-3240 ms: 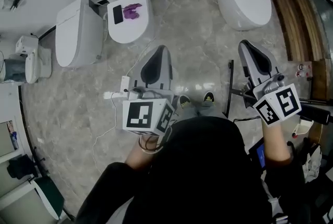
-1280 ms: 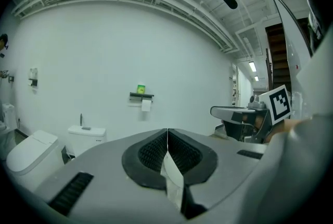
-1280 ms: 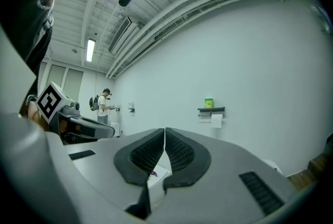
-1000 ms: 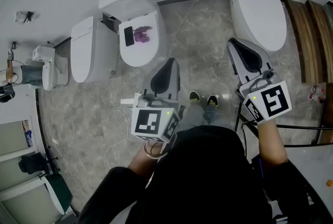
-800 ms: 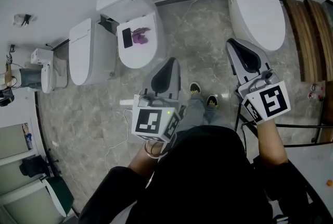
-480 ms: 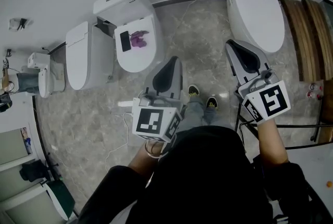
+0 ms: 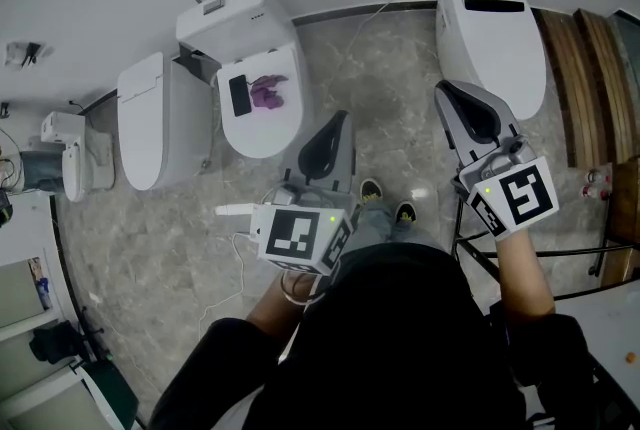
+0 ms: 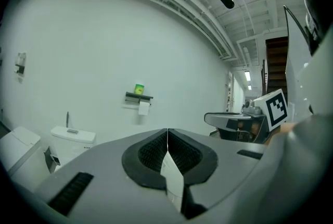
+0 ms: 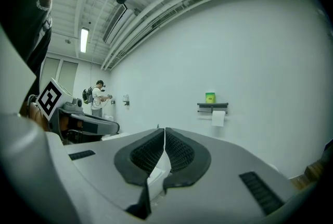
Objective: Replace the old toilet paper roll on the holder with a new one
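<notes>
Holds left gripper (image 8: 167, 134) and right gripper (image 9: 164, 132) out level, each with jaws pressed together, pinching nothing. Faces a white wall — sees the toilet paper roll (image 8: 144, 108) hanging from the holder (image 8: 139, 97) there, well apart from both grippers, with a green pack (image 8: 139, 89) standing on top. Stands near a white toilet (image 7: 262, 98) on the marble floor (image 7: 390, 68).

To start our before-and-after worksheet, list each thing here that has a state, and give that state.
left gripper: shut, empty
right gripper: shut, empty
toilet paper roll: on holder, sheet hanging
green pack: standing atop holder
toilet lid: down, phone on it
</notes>
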The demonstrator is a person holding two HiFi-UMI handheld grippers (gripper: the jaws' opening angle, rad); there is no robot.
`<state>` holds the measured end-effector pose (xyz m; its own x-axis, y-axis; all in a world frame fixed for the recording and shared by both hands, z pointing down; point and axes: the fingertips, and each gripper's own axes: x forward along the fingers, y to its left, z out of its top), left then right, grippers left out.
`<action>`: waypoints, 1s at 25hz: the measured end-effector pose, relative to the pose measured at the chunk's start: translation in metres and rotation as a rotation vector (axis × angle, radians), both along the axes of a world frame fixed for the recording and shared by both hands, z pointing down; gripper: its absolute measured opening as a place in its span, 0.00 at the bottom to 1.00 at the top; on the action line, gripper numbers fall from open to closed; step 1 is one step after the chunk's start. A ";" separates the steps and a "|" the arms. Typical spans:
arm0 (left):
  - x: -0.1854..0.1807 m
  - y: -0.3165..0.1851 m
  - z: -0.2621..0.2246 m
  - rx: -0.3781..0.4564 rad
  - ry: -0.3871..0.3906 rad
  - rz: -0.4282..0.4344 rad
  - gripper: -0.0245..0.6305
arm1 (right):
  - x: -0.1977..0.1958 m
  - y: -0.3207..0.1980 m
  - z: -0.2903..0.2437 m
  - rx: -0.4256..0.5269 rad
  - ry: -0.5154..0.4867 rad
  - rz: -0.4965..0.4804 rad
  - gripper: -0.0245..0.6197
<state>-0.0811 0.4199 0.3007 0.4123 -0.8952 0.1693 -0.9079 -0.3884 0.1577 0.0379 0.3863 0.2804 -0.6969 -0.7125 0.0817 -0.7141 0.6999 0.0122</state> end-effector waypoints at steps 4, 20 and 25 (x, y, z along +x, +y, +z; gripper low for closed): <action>-0.021 -0.016 0.003 0.005 0.013 -0.006 0.07 | -0.023 -0.016 0.001 0.008 0.029 -0.013 0.07; -0.062 -0.045 0.005 0.007 0.054 -0.007 0.07 | -0.065 -0.044 -0.003 0.014 0.085 -0.012 0.07; -0.071 -0.053 0.005 0.004 0.059 -0.024 0.07 | -0.073 -0.052 -0.003 0.016 0.095 -0.020 0.07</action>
<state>-0.1524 0.3674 0.3056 0.3999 -0.9055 0.1416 -0.9061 -0.3674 0.2097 -0.0353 0.3345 0.2773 -0.7005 -0.7003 0.1369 -0.6953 0.7131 0.0901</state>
